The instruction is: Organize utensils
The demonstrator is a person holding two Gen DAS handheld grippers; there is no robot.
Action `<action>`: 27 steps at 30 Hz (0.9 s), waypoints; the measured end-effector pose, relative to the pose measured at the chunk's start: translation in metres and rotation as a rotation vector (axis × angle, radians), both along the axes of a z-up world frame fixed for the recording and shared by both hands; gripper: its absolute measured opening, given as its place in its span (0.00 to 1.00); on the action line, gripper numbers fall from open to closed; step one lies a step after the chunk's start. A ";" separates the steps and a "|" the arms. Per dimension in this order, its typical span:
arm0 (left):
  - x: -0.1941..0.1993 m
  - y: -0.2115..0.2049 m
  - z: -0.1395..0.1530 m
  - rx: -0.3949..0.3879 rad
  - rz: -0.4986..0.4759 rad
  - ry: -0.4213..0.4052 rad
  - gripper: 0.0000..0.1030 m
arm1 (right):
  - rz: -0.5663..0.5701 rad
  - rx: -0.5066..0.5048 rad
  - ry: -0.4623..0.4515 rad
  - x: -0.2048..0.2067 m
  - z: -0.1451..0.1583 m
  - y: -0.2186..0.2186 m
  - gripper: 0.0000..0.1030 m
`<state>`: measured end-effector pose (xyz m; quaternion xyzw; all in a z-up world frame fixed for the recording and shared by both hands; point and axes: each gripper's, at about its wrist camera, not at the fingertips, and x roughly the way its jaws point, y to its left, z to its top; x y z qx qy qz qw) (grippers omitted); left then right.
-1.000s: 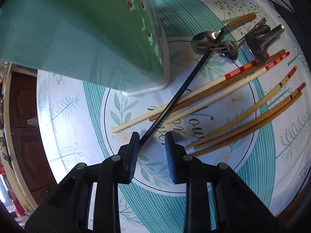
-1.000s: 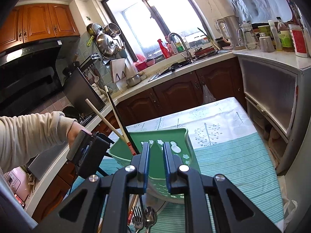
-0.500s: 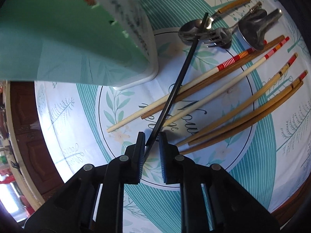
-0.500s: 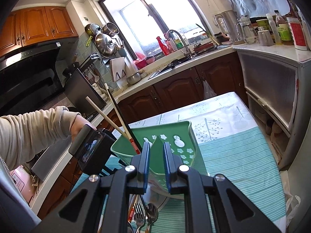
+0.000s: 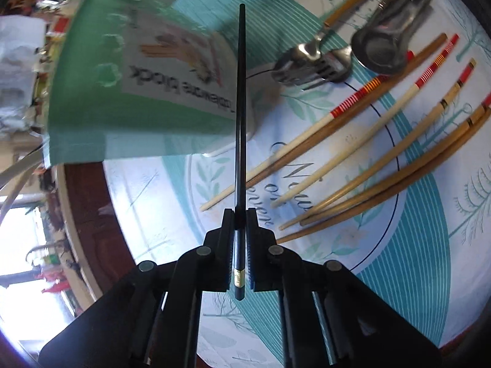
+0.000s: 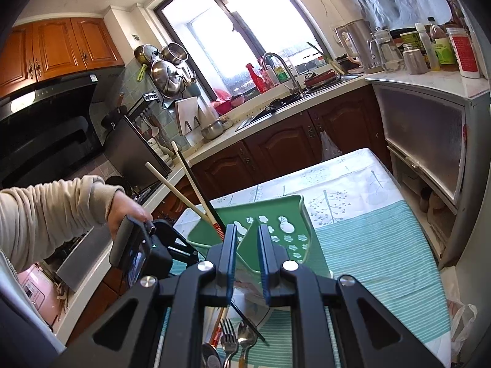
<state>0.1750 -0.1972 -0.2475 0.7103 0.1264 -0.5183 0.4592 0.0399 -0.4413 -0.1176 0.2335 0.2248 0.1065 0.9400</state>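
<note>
Your left gripper (image 5: 240,245) has its jaws pinched tight on the black chopstick (image 5: 240,107), gripping it near its banded butt end so that the long shaft runs straight out ahead, its tip lying over the label on the green holder (image 5: 101,98). The chopstick looks lifted off the counter (image 5: 414,245); whether its far tip touches anything I cannot tell.

Your right gripper (image 6: 247,263) hangs over the same green holder with its jaws nearly closed; a small gap shows between the pads, and whether they pinch the holder's near wall is hidden, so I cannot say if it grips anything. Two chopsticks (image 6: 196,196) already lean out of the holder.

You seem to be mid-way through the sorting: one chopstick in hand, while the light and bamboo chopsticks (image 5: 353,141), the fork and spoon (image 5: 313,64) and the steel ladle-like scoop (image 5: 383,46) lie on the patterned cloth just beside the holder.

The next move likely calls for swinging the black chopstick upright, bringing its tip over the holder's open mouth, and letting go only once it is well inside. Watch that long shaft; it could knock the holder.
</note>
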 end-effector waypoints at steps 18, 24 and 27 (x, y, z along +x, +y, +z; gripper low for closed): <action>-0.118 0.057 0.175 -0.586 0.466 0.191 0.05 | 0.021 0.028 -0.042 -0.033 0.024 0.011 0.13; -0.116 0.053 0.233 -0.929 0.657 0.354 0.05 | 0.023 0.066 -0.040 -0.044 0.033 0.014 0.13; -0.111 0.047 0.251 -1.069 0.726 0.414 0.05 | 0.044 0.061 -0.040 -0.047 0.042 0.018 0.13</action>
